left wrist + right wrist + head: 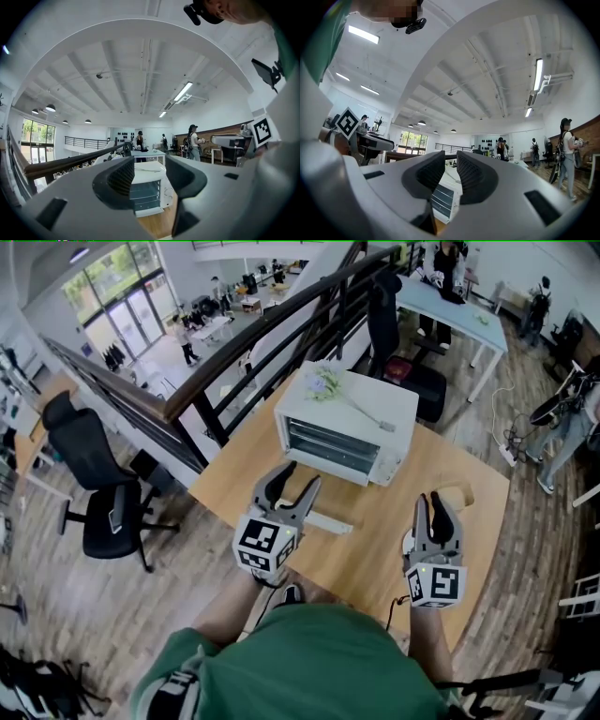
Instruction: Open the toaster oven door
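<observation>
Over the wooden table (394, 531), left tongs (300, 476) gape wide, right tongs (430, 501) narrow, both apparently holding nothing.

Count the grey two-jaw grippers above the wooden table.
2. The left gripper faces the white toaster oven, jaws wide apart; the right gripper, beside it, jaws narrowly apart. None looks hidden.

Bright ceiling lights (183, 91), soft shadows, heavy fisheye edge warping.

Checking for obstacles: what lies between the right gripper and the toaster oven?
Only bare table separates right gripper from toaster oven; head view shows it.
</observation>
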The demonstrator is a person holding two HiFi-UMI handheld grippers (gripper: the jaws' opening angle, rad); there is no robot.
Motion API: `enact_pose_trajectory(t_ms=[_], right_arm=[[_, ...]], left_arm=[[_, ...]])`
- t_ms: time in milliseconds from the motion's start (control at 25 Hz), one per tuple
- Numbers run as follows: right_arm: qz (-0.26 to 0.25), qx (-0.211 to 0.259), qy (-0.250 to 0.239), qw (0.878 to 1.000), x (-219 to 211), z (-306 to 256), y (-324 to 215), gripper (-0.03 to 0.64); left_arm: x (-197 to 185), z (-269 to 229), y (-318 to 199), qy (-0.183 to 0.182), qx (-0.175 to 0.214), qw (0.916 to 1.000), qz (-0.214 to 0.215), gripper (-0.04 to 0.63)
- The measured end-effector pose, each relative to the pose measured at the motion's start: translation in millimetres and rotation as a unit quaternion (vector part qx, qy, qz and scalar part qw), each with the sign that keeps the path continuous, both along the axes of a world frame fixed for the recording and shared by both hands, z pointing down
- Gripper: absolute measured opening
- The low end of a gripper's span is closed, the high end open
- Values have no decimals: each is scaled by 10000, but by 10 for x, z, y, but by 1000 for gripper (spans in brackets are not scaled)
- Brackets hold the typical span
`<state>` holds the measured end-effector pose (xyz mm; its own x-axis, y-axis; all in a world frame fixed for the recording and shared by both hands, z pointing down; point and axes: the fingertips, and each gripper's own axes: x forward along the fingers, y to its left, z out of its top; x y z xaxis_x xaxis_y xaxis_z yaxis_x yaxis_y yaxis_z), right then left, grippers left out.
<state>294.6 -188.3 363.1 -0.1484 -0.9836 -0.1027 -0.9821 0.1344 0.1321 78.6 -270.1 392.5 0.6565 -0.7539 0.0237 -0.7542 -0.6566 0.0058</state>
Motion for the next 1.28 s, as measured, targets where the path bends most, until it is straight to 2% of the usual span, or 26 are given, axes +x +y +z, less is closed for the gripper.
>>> enact_pose_trajectory(t_ms=[1280], right_arm=[[38,-60,-77,9999,-9,11,49,95]], left_arm=[[-35,43,45,65,-97,9999,-7,219]])
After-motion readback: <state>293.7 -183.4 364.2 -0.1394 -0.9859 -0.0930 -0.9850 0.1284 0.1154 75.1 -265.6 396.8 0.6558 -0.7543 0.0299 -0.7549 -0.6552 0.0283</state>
